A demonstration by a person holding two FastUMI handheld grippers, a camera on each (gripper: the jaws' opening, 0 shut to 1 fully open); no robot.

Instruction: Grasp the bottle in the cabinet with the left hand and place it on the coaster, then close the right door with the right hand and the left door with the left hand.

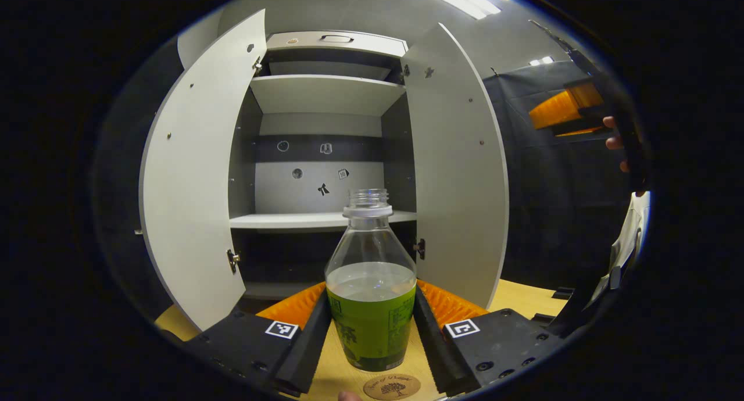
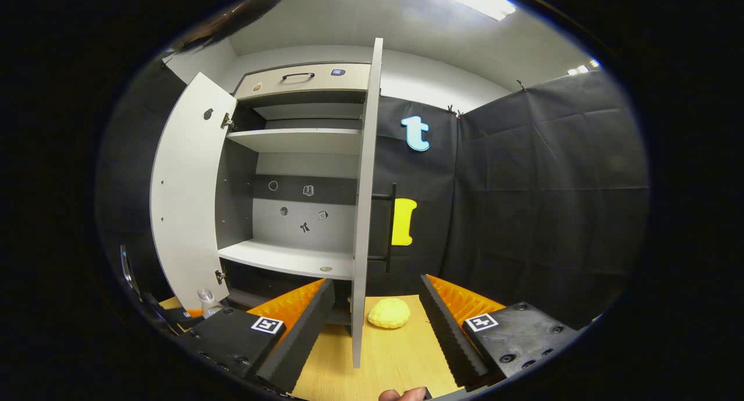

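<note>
A clear, capless bottle [image 1: 371, 285] with a green label and some liquid stands upright between the fingers of my left gripper [image 1: 372, 325], which is shut on its labelled body. Just in front of its base, a round wooden coaster [image 1: 392, 386] lies on the table. Behind them the white cabinet has both doors swung open, the left door [image 1: 192, 186] and the right door [image 1: 459, 180]. In the right gripper view my right gripper [image 2: 378, 325] is open, and the right door [image 2: 363, 203] stands edge-on between its fingers without touching them. The bottle's neck [image 2: 204, 297] shows low on the left.
The cabinet shelves [image 1: 319, 219] are bare. A yellow rounded object [image 2: 388, 312] lies on the wooden table [image 2: 401, 354] behind the right door. A black bar handle [image 2: 390, 226] runs down that door's outer face. The other gripper [image 1: 572, 110], with a hand on it, shows high on the right.
</note>
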